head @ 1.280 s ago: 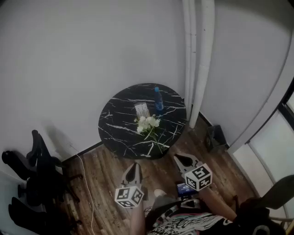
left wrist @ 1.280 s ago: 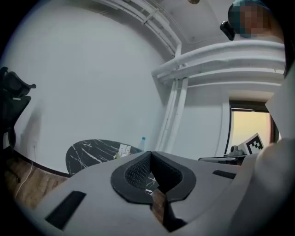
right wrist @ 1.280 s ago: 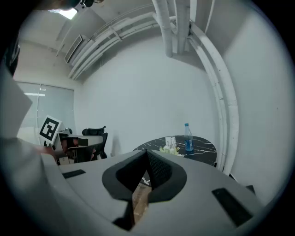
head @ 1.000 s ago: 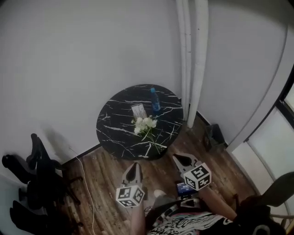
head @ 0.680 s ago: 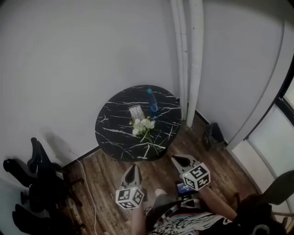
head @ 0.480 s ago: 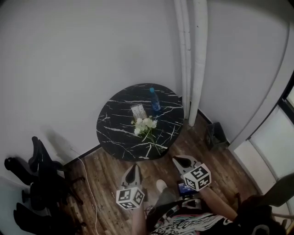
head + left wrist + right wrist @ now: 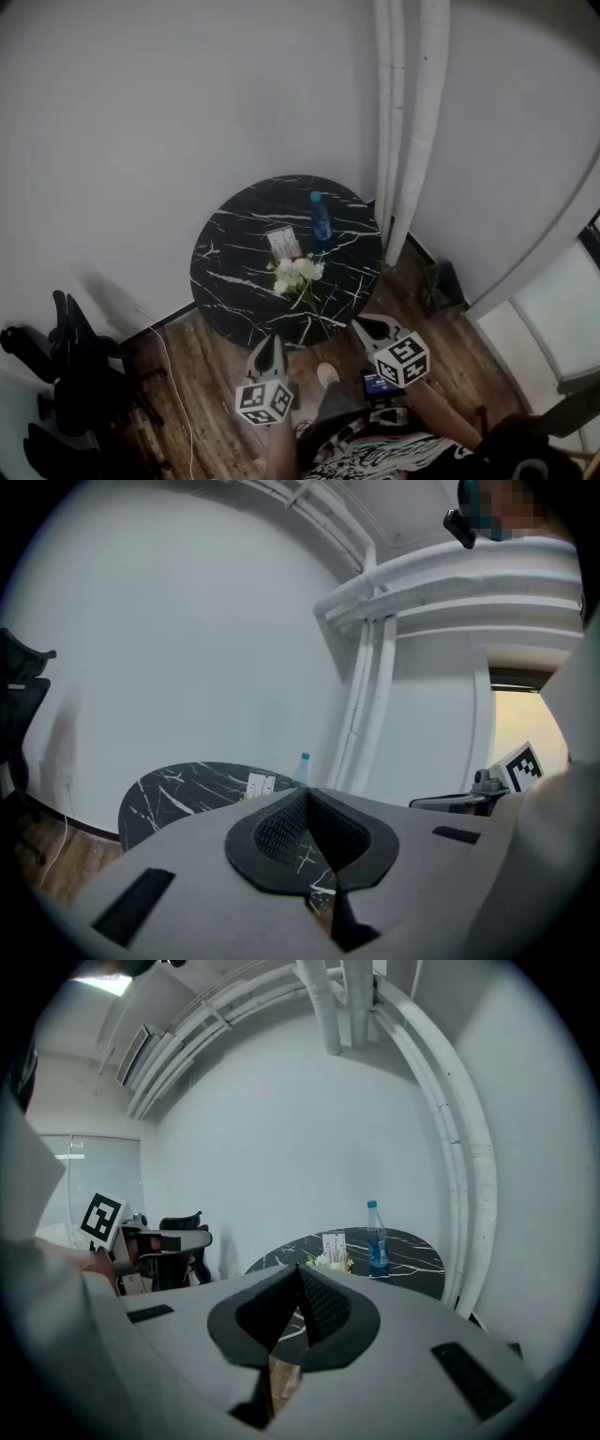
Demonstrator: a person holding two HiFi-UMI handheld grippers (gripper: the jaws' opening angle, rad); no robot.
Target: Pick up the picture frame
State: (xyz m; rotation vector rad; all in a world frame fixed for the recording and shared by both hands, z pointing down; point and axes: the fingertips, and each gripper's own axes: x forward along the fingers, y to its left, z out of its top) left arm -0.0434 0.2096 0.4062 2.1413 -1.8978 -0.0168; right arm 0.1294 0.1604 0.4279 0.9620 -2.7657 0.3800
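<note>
Near the middle of the round black marble table point(image 7: 230, 253), a little toward its far edge, the picture frame point(image 7: 284, 243) stands with its pale face turned to the near side. Nothing holds or touches it. Just to its right, toward the table's far right edge, a blue bottle point(image 7: 321, 217) stands upright, apart from the frame. Just in front of the frame lies a bunch of white flowers point(image 7: 298, 270), with the stems trailing toward the near edge; whether the blooms touch the frame cannot be told.

Short of the table's near edge, over the wooden floor point(image 7: 206, 375), the left gripper point(image 7: 273, 342) and right gripper point(image 7: 361, 324) point toward the table, well apart from the frame. The left gripper's own view shows its jaws pressed together with nothing between them, and the right gripper's view shows the same. A shoe point(image 7: 326, 375) of the person shows between the two grippers.

Behind the table rises a plain white wall point(image 7: 141, 141), and white pipes point(image 7: 412, 131) run up it beside the table's right edge. A dark bin point(image 7: 439, 284) sits on the floor to the right of the pipes. A black office chair point(image 7: 75, 375) stands at the far left.
</note>
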